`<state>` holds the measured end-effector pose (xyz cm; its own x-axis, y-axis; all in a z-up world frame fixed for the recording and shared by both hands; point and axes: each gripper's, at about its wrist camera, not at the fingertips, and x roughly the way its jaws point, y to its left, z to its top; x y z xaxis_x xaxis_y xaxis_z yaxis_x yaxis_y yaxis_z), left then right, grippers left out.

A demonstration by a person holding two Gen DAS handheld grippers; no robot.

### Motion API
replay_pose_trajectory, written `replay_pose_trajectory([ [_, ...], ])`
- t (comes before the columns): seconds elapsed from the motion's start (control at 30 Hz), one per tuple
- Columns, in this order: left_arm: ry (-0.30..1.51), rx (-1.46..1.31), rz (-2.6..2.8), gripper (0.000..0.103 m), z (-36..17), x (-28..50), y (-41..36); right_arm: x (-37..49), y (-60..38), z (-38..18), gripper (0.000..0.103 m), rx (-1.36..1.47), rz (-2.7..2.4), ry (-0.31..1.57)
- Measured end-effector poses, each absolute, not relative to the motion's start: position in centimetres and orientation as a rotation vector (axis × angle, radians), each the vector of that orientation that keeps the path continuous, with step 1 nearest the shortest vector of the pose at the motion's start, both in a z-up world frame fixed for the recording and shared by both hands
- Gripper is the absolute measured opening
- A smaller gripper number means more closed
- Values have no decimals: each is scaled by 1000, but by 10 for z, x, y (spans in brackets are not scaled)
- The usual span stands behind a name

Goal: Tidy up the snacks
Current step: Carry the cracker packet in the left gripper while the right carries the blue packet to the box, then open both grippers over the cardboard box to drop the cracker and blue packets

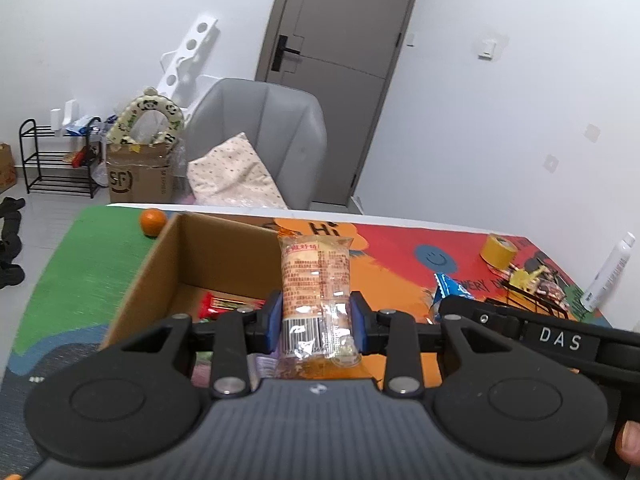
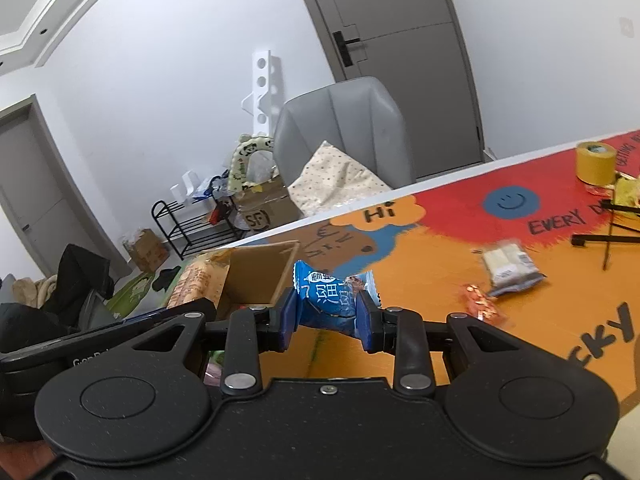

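Observation:
My left gripper [image 1: 316,322] is shut on an orange-and-clear snack packet [image 1: 316,280], which stands upright between the blue pads above the open cardboard box [image 1: 160,268]. A red snack wrapper [image 1: 224,304] lies inside the box. My right gripper [image 2: 328,316] is shut on a blue snack packet [image 2: 330,300], held above the table just right of the cardboard box [image 2: 260,276]. The left gripper's packet [image 2: 200,280] shows at the left of the right wrist view. The blue packet [image 1: 450,286] also peeks out behind the right gripper's arm in the left wrist view.
On the colourful table mat [image 2: 440,240] lie a white-and-blue snack pack [image 2: 508,266] and a small orange-foil snack [image 2: 480,300]. A yellow tape roll [image 2: 595,162], a black wire rack [image 1: 528,292], a white bottle [image 1: 610,272] and an orange fruit [image 1: 153,222] stand about. A grey chair [image 1: 260,136] is beyond the table.

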<state>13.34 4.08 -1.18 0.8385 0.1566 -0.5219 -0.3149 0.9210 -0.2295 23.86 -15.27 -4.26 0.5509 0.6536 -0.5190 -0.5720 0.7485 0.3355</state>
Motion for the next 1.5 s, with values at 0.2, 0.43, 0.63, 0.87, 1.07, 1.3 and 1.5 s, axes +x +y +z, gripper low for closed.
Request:
replay_pose_trajectory([
  [0.2,508,-326,283,33,-9,124,63,232,-130,-39,30,107,751,667],
  [0.43,511,-343,306,33,-14,120,90,229,-108,-38,30,82,766,670],
  [0.63,517,-353,315,33,-19,123,111,229,-88,-38,30,50,773,675],
  [0.87,534,-371,312,33,-29,135,130,236,-69,-42,30,35,776,686],
  [1.07,540,-401,327,38,-36,140,141,243,-57,-47,30,34,774,705],
  [1.3,549,-412,334,49,-32,135,152,251,-44,-50,30,39,775,722],
  [1.5,546,-407,350,60,-30,129,160,255,-39,-44,33,97,791,705],
])
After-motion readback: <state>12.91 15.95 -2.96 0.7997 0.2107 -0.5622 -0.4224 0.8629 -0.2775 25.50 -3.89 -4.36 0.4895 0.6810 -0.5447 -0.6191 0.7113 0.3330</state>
